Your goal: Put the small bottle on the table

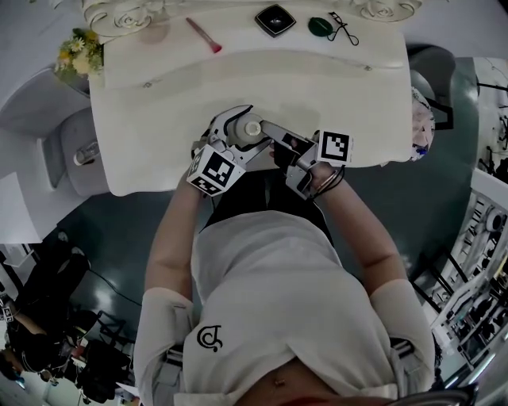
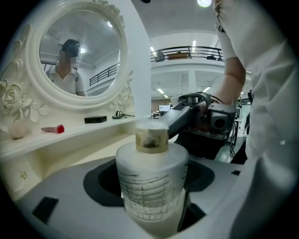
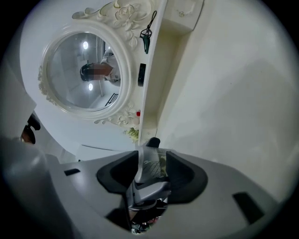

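The small bottle (image 1: 252, 127), frosted white with a clear yellowish cap (image 2: 152, 137), is held just above the near edge of the white dressing table (image 1: 159, 119). My left gripper (image 1: 238, 133) is shut on its body (image 2: 152, 186), which stands upright between the jaws. My right gripper (image 1: 271, 136) comes in from the right, and its dark pads sit against both sides of the cap (image 3: 153, 164). A right fingertip (image 2: 184, 116) shows beside the cap in the left gripper view. Part of the left gripper (image 3: 147, 191) lies under the cap in the right gripper view.
Along the table's back ledge lie a pink stick (image 1: 204, 36), a black square case (image 1: 275, 20) and a green item with a lash curler (image 1: 321, 26). An ornate round mirror (image 2: 77, 60) stands behind. Flowers (image 1: 79, 51) sit at the far left corner.
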Demonstrator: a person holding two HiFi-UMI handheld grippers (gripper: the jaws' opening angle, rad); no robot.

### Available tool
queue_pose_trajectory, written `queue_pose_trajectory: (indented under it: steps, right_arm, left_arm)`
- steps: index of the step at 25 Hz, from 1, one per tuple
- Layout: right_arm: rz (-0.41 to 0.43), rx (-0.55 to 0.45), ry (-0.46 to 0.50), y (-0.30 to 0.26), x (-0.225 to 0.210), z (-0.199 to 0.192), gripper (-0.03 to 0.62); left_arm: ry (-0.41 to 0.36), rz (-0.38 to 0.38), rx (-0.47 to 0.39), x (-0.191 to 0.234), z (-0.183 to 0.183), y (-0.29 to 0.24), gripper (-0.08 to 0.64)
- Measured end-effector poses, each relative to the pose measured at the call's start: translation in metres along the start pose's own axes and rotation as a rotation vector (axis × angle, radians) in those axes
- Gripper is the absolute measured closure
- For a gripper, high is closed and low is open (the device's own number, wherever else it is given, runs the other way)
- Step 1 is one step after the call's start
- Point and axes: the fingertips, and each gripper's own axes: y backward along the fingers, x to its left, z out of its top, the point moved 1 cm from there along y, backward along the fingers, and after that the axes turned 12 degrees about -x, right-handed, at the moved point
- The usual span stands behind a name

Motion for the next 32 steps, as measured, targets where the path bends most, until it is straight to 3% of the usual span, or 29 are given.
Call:
queue_pose_trajectory:
  steps: [10, 15, 22, 28, 32]
  right_arm:
    - [-0.022, -0.011, -0.034, -0.003, -0.015, 0.005, 0.437]
    - [-0.017, -0.004, -0.024, -0.007, -0.016, 0.003, 0.431]
    - [-0.013, 0.039, 0.039, -0.012, -0.012, -0.007, 0.434]
    - [-0.037, 0.037, 0.040, -0.009, -0.010, -0.006, 0.453]
    - [-0.012, 0.026, 0.095, -0.004, 0.006, -0.004, 0.559]
  left_arm:
    - [-0.024, -0.034, 0.080, 0.003, -0.018, -0.008, 0.210]
    - [0.024, -0.054, 0.088, 0.004, -0.022, -0.006, 0.210]
    - [0.083, -0.148, 0.102, 0.001, -0.023, -0.002, 0.195]
    - [0.114, -0.083, 0.054, 0.008, -0.006, 0.009, 0.181]
    - [0.093, -0.016, 0.007, 0.014, 0.014, 0.029, 0.181]
